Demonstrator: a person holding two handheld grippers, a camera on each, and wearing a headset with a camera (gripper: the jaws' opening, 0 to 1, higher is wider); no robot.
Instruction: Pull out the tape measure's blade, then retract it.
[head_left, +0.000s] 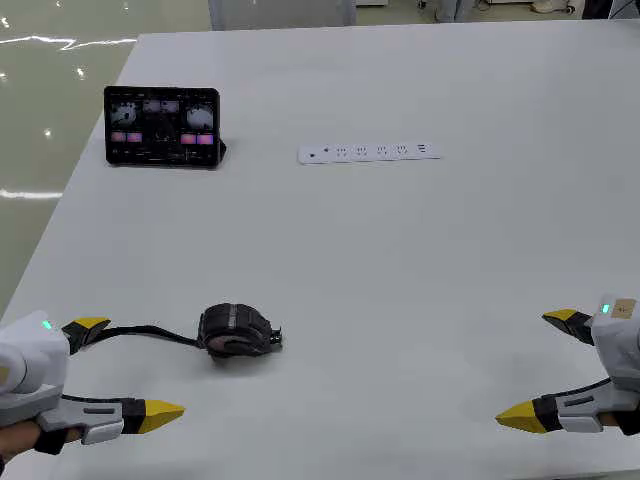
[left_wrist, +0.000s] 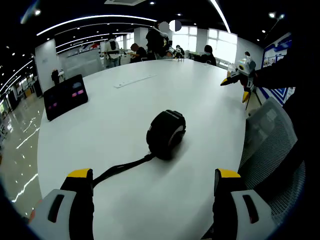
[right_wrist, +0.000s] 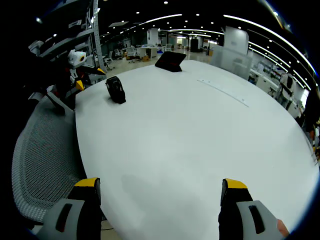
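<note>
L gripper (head_left: 135, 367), R gripper (head_left: 530, 366) wide open, empty; tape measure (head_left: 238, 331) near L.

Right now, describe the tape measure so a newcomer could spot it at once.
On the white table, look at the near-left area, just ahead of the open left claw. The tape measure is the small rounded black case there, a black strap trailing toward that claw. The tablet and white power strip sit far back and are rectangular.

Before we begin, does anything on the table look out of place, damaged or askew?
Nothing stands out. The tape measure lies near the left gripper with no blade drawn out; the tablet stands propped and the power strip lies flat.
</note>
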